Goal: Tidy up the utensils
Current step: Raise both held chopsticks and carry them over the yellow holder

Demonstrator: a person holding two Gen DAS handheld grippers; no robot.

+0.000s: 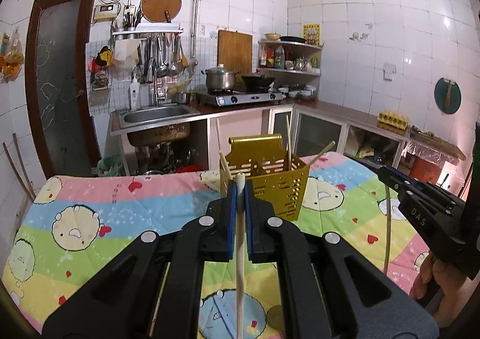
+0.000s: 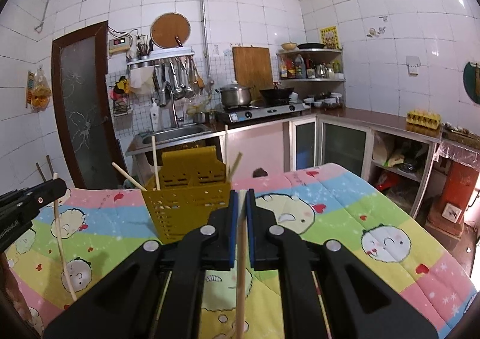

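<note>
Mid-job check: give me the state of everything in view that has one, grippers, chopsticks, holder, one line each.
Left gripper: jaws shut on a chopstick.
Left chopstick: clamped, lifted off the quilt.
Right gripper: jaws shut on a chopstick.
Right chopstick: clamped, lower end hanging over the quilt.
Gold utensil holder: upright on the quilt, already holding several chopsticks that lean outward.
Quilt: spread flat under the holder.

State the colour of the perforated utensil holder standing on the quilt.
Golden yellow utensil holder, metallic-looking with slotted sides; the right wrist view shows it best.
</note>
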